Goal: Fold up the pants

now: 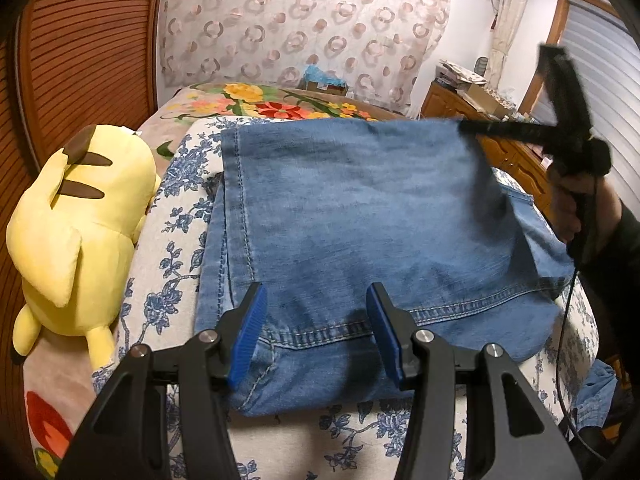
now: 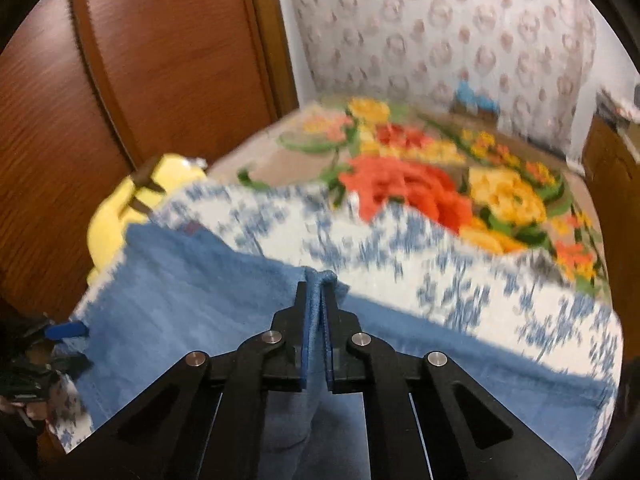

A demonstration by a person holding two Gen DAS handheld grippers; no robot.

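The jeans point(image 1: 352, 216) are lying folded on the blue-flowered sheet point(image 1: 168, 248) of the bed, with a yellow plush toy point(image 1: 80, 224) lying just beside them on the sheet's left edge. The left gripper point(image 1: 316, 332) is being held wide open over the near hem, gripping nothing. A bunched far edge of the jeans is being pinched between the closed pads of the right gripper point(image 2: 316, 300) (that view is blurred), and a cardboard box point(image 1: 326, 87) holding something blue is sitting at the far wall.

Faded blue denim pants point(image 1: 352, 208) lie on a white, blue-flowered sheet point(image 1: 168, 240) beside a yellow plush point(image 1: 80, 232).
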